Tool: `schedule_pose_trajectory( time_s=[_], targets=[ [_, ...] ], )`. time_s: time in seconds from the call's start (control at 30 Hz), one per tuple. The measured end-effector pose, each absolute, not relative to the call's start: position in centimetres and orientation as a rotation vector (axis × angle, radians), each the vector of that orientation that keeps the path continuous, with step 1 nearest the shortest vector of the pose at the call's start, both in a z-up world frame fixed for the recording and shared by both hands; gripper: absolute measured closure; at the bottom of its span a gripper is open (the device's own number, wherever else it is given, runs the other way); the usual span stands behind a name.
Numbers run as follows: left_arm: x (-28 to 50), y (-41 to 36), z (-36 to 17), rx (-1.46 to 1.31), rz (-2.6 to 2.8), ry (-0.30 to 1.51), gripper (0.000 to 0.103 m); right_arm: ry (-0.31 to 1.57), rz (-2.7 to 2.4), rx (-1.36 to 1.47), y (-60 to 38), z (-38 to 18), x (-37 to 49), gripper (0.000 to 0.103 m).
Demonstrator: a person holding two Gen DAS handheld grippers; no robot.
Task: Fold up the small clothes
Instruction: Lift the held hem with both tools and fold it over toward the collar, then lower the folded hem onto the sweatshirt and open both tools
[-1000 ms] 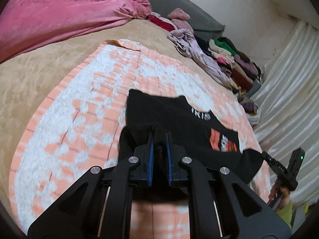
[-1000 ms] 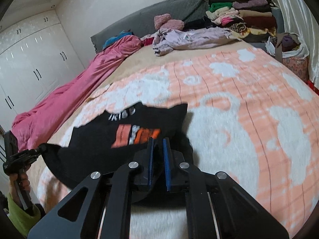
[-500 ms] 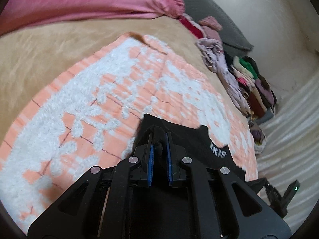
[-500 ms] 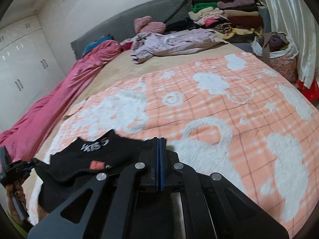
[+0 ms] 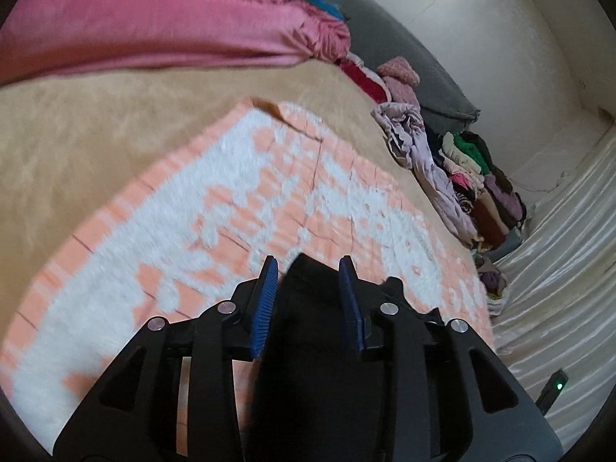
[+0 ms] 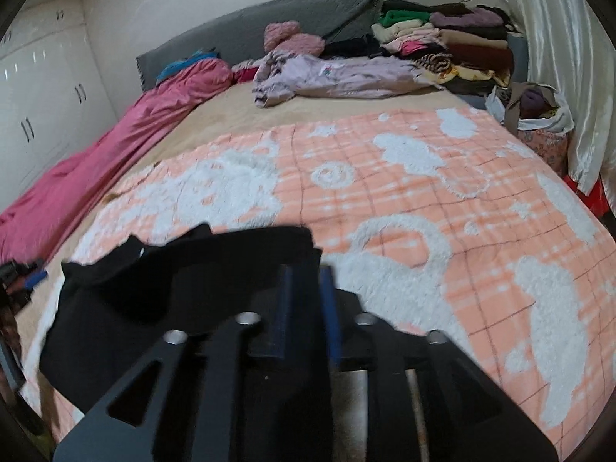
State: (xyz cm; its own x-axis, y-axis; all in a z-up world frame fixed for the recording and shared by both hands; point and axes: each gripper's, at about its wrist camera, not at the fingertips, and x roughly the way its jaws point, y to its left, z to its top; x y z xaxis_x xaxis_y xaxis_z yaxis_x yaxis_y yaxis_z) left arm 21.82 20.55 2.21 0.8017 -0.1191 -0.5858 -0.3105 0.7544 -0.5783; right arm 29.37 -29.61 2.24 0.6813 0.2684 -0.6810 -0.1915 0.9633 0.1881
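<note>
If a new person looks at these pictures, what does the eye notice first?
First the black garment, lying on the near part of the orange and white blanket, between the opening jaws of the left gripper and the right gripper. Then the pink quilt along the bed's left side, and the stacked clothes at the far right corner.

The left gripper points down at a slant. Its jaws are opening, and the two blue pads stand apart with dark cloth lying loose between them. The right gripper also tips down at a slant. Its jaws are opening too, with a small gap and dark cloth in it. Both look blurry.
</note>
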Motion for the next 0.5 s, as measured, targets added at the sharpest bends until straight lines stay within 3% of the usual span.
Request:
schedule_pose_trajectory(
  time_s=[0.23, 0.5],
  targets=[
    [22.1, 19.0, 1.6, -0.542, 0.140, 0.712, 0.068, 0.844, 0.246, 0.101, -27.1, 0.9, 32.2, 0.064],
    [22.9, 18.0, -0.3, -0.488, 0.139, 0.778, 0.058, 0.868, 0.182, 0.142, -27.1, -0.5, 34.5, 0.056]
  ],
)
